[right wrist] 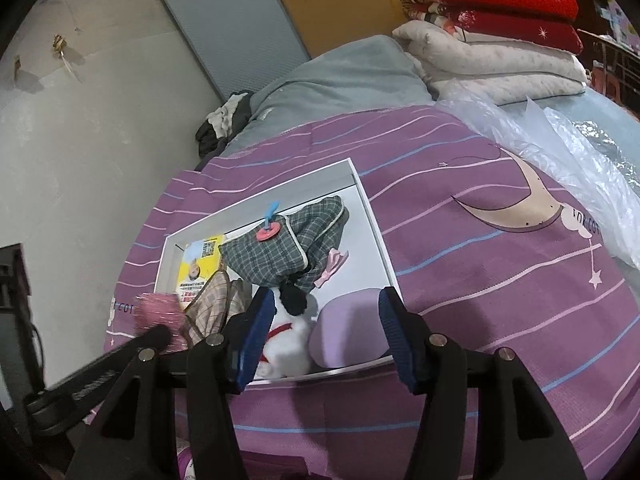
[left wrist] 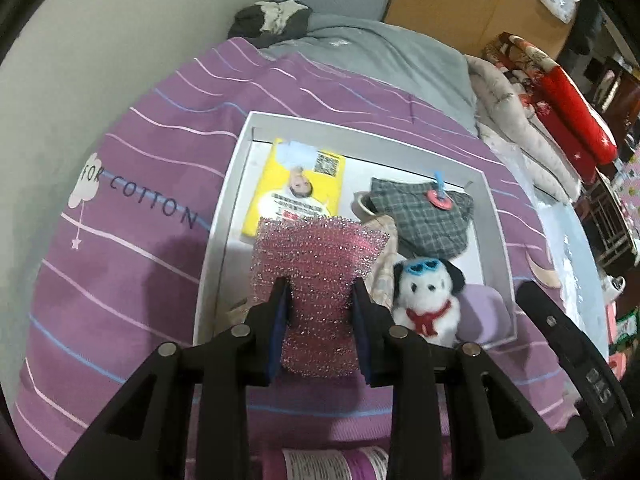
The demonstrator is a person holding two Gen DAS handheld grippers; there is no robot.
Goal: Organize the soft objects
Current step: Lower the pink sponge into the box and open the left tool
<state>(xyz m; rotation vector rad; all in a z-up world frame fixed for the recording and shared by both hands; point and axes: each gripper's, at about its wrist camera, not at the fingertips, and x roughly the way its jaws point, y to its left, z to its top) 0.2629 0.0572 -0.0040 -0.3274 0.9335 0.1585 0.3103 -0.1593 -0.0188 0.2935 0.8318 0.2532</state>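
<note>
My left gripper [left wrist: 320, 292] is shut on a pink glittery sponge [left wrist: 320, 264] and holds it above the near left part of a white tray [left wrist: 224, 216] on the purple bedspread. The tray holds a yellow packet [left wrist: 296, 184], a grey plaid cloth [left wrist: 424, 212] with a red-and-blue clip, a beige plaid cloth, a white plush dog [left wrist: 428, 300] with blue goggles and a lilac soft block [left wrist: 484, 312]. My right gripper [right wrist: 326, 300] is open and empty above the tray's near edge, over the dog [right wrist: 288, 344] and the lilac block [right wrist: 348, 328]. The sponge [right wrist: 160, 312] shows at the left.
Folded red and white quilts [right wrist: 492, 28] are stacked at the back right. Clear plastic wrap [right wrist: 560, 152] lies right of the tray. A dark garment [left wrist: 272, 20] lies by the wall on a grey blanket. A printed purple package [left wrist: 332, 464] lies under my left gripper.
</note>
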